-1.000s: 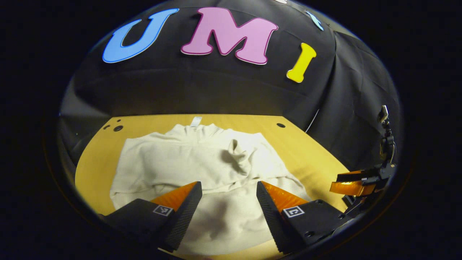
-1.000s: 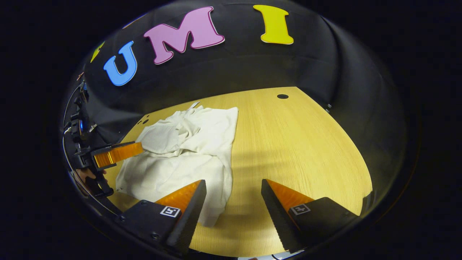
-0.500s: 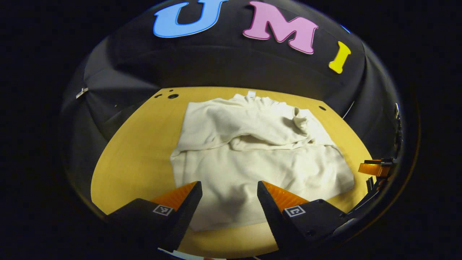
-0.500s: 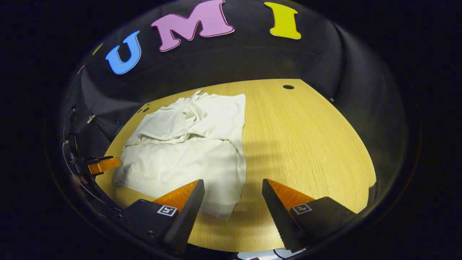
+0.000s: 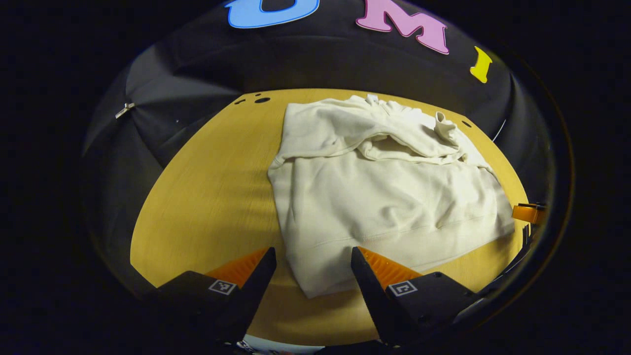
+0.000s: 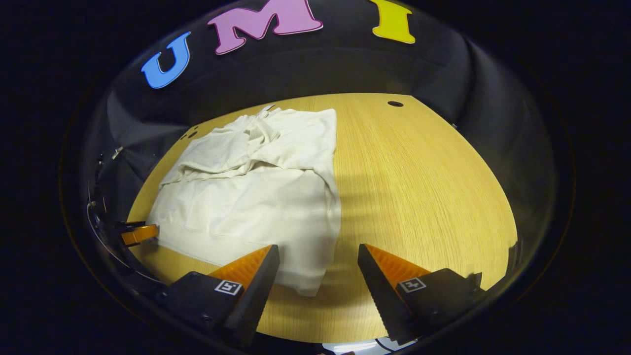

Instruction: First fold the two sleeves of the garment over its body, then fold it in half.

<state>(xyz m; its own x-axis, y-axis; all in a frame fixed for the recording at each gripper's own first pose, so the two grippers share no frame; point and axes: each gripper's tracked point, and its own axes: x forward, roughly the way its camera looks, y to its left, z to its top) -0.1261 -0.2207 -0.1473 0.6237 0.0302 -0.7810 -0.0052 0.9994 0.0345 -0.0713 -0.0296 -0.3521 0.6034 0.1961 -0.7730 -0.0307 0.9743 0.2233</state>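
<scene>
Table (image 5: 207, 187), garment (image 5: 384, 192) unmoved, both grippers retreated

Wooden table (image 5: 207, 187) (image 6: 424, 187): light yellow top with fine straight grain and a curved near edge. Small dark round holes near its far edge (image 5: 262, 100) (image 6: 395, 104) (several toward one corner, a single one toward the other). Black cloth wall (image 5: 207, 84) (image 6: 296, 74): draped behind the table, creased.
</scene>
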